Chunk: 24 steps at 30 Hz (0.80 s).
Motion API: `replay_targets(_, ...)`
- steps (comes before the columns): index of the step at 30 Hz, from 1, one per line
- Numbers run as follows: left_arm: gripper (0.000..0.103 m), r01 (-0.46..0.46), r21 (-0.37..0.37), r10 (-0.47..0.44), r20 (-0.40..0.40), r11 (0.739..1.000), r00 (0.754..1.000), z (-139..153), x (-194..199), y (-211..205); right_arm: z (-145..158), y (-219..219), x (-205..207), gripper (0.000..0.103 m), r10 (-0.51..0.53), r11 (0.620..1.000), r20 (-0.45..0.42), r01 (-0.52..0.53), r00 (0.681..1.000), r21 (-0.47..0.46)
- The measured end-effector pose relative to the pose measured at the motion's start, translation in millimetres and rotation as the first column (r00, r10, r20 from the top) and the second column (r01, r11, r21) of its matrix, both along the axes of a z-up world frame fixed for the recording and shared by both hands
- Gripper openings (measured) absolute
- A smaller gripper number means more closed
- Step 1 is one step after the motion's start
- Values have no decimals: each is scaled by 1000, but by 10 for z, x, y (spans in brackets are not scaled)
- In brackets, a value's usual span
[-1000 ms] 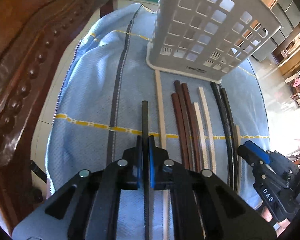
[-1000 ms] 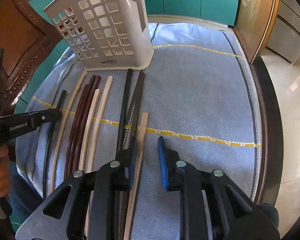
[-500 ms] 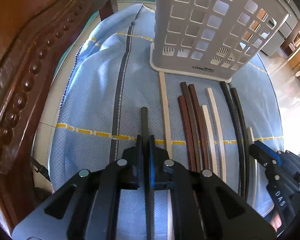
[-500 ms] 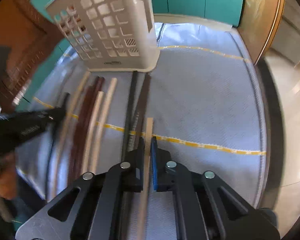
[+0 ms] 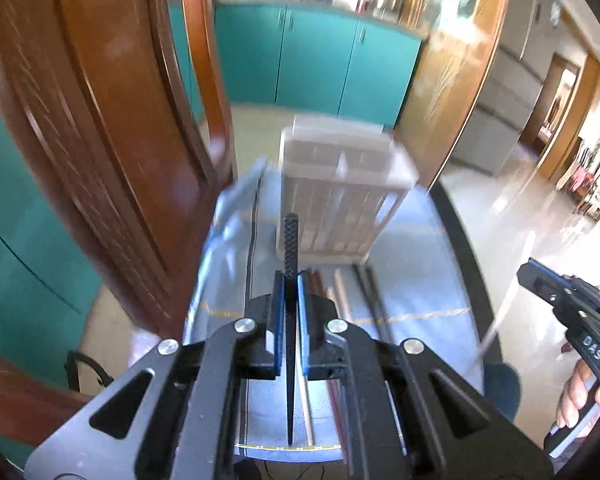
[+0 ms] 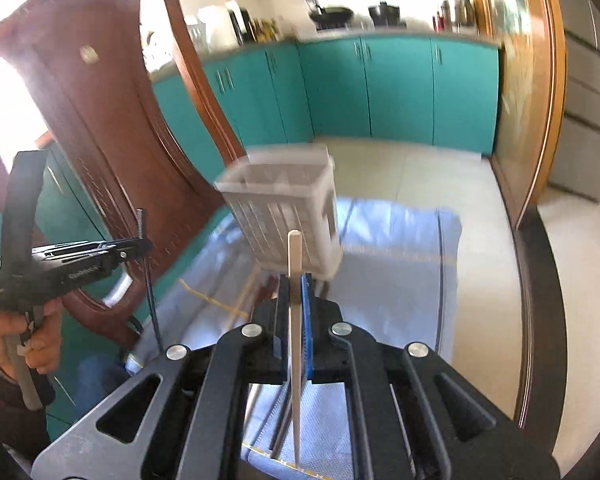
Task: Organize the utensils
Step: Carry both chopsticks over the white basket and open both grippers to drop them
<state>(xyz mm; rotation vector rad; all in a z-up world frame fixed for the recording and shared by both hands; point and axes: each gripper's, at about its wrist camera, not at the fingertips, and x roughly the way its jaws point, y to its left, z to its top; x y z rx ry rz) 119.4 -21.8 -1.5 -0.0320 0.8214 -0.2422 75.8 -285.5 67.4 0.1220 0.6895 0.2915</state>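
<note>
1. My left gripper (image 5: 288, 286), clamped shut on the black chopstick (image 5: 290, 240), has lifted it off the cloth (image 5: 420, 300).
2. My right gripper (image 6: 298, 292) likewise pinches the pale chopstick (image 6: 294, 252), raised.
3. The basket (image 5: 340, 196) ahead should take both.

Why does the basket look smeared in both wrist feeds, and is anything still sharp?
Left wrist view: motion blur smears the white basket and cloth; the gripped black chopstick stays crisp. Right wrist view: same smear on the basket, window glare upper left; the light chopstick stays sharp.
</note>
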Motion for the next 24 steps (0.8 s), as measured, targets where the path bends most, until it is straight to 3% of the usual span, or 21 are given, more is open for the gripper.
replay_targets(6,7,8,-27,-3,171,1000,985,814,-5,-21,721,-30,94,7,9,998,169,-19,986,61)
replay_targets(10,7,-14,-13,17,303,1000,953,1366,209,-157,1237,45,426,7,-5,1000,275,-4,961,31)
replay_targets(13,7,-23,-29,31,348,999,937,1674,402,-257,1483,88,772,7,-27,999,309,18,951,29)
replay_targets(17,7,-49,-35,58,383,998,922,1812,649,-381,1614,143,997,7,-66,998,326,59,943,33)
replay_targets(21,7,-53,-66,74,367,996,927,1663,871,-421,1501,197,1120,7,-103,994,339,107,935,8)
replay_targets(24,7,-55,-76,78,339,996,937,1474,982,-387,1335,201,1262,7,-114,993,302,115,947,13)
